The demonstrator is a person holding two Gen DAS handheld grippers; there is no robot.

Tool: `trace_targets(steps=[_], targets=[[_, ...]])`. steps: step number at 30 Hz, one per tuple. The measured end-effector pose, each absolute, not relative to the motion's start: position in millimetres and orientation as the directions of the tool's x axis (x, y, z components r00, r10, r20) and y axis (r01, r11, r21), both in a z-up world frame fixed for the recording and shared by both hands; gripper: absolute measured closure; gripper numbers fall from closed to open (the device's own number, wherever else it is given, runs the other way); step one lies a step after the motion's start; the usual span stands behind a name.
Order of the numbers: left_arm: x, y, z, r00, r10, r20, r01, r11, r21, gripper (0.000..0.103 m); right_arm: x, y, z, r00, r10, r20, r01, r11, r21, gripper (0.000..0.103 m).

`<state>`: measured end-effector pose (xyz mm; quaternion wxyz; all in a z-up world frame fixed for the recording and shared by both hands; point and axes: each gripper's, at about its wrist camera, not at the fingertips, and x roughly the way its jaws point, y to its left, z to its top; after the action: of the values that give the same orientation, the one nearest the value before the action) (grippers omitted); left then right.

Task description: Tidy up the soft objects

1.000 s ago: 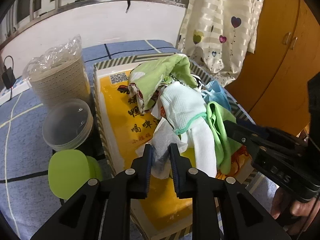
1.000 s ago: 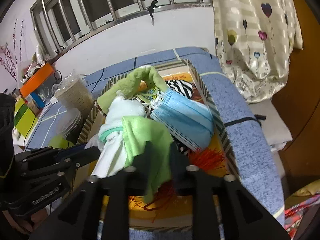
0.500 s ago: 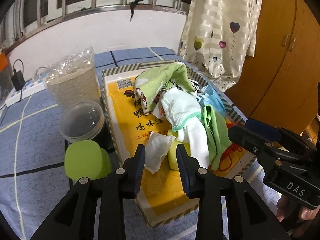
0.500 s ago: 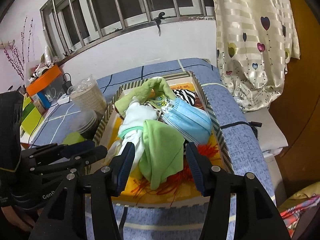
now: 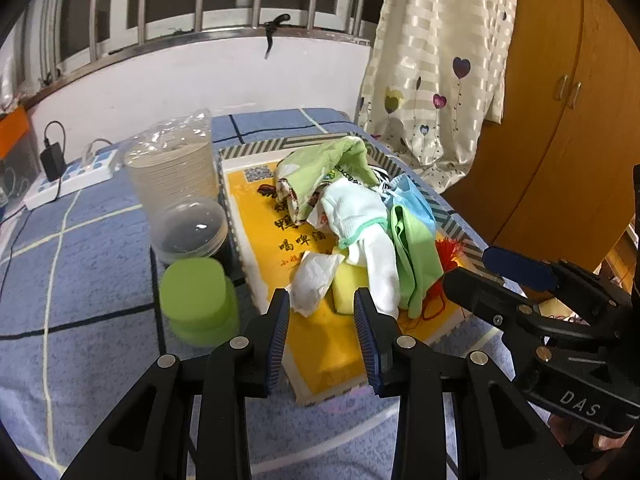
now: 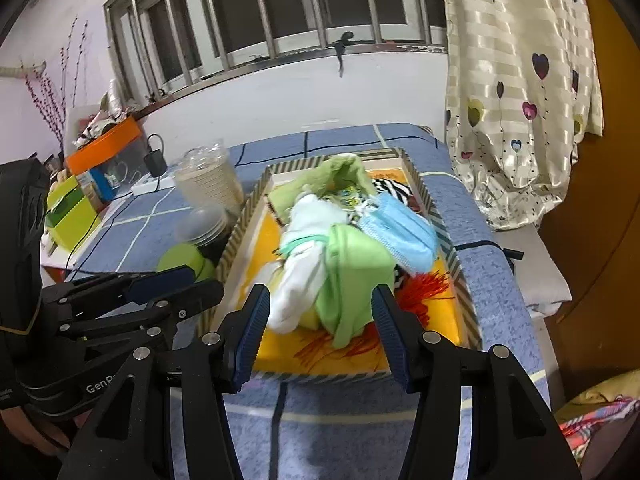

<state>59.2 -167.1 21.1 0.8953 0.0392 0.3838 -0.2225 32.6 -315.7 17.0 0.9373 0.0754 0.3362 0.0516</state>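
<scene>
- Heap of soft objects (image 5: pixel 360 216) lies in the striped-rim tray (image 5: pixel 452 220), piled toward its right half; the tray sits on a blue checked cloth (image 5: pixel 80 280).
- Heap contents, far to near: green printed cloth (image 5: pixel 320 160), blue face mask (image 5: pixel 412 200), white sock with green band (image 5: pixel 360 220), plain green cloth (image 5: pixel 416 256), red fringe (image 5: pixel 450 248), yellow sponge (image 5: pixel 348 284), crumpled white tissue (image 5: pixel 312 280).
- Left gripper (image 5: pixel 322 304): jaws apart, having just been opening; nothing between the pads. Tissue and sponge lie on the tray floor just beyond the fingertips, apart from them.
- Right gripper (image 6: pixel 320 300): jaws set wide, having just been opening; nothing clamped. The plain green cloth (image 6: pixel 352 276) and the sock (image 6: pixel 296 276) lie beyond the gap between the fingers, clear of both pads.
- Mask (image 6: pixel 400 232) rests on the right side of the heap, against the tray's right rim (image 6: pixel 444 232).
- Each gripper shows in the other's view: the right one at the right edge of the left-wrist view, the left gripper (image 6: pixel 176 284) at the left of the right-wrist view, by the tray's near left corner.
- Left of the tray: wrapped stack of paper cups (image 5: pixel 172 172), clear plastic lid stack (image 5: pixel 192 232), green lidded container (image 5: pixel 196 296), set in a row from far to near.
- Far left: power strip with plugged adapter (image 5: pixel 60 172). Far right: heart-print curtain (image 5: pixel 440 60) and wooden wardrobe (image 5: pixel 560 120).
</scene>
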Motion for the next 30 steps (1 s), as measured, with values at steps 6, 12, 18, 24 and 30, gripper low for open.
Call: trace_targets(steps=[6,12,18,24,30], targets=[[43,-157,26,0.621,-0.364,-0.695,0.419,0.903,-0.098,0.071,19,-303,20,0.768,0.162,-0.62,-0.074,0.984,0.165,0.049],[31,-152,29,0.625,-0.374,-0.685,0.421,0.901,-0.108,0.071,10,-296,20,0.766,0.161,-0.623,-0.088,0.985,0.147,0.049],[23,-149,30,0.622,-0.385,-0.682,0.428,0.896,-0.117,0.071,3,-292,19,0.764,0.163,-0.625,-0.093,0.985,0.143,0.049],[14,-147,28,0.624,-0.383,-0.681,0.43,0.896,-0.109,0.071,-3,-289,17,0.758,0.164,-0.632,-0.1,0.986,0.136,0.049],[5,-148,23,0.638,-0.352,-0.685,0.427,0.902,-0.066,0.071,-8,-284,10,0.743,0.173,-0.647,-0.113,0.984,0.134,0.049]])
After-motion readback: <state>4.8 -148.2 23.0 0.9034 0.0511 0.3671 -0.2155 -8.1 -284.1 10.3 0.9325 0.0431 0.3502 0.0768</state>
